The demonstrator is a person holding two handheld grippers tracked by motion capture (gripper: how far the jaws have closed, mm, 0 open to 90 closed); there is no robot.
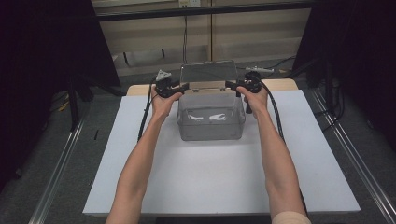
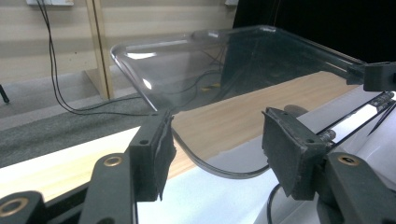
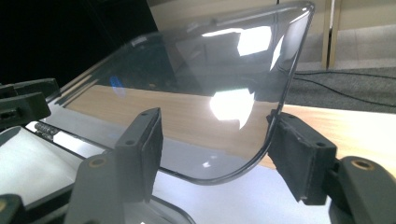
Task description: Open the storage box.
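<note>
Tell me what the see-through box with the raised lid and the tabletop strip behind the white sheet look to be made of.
The clear rounded-corner lid and the clear box look like glossy transparent plastic: both show through, and the lid carries bright reflections. The light-brown tabletop strip looks like matt wood or wood-effect laminate, judging by its grain lines.

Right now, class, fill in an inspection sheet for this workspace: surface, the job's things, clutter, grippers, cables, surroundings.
Surface: white board over a wooden table.
Job's things: clear plastic box, its hinged clear lid raised.
Clutter: nothing seen.
Grippers: left gripper and right gripper each straddle a lid corner, jaws open, pads not pressing.
Cables: black cable trails beside the right forearm; more on the floor.
Surroundings: dark curtains, grey carpet, wooden wall.
</note>
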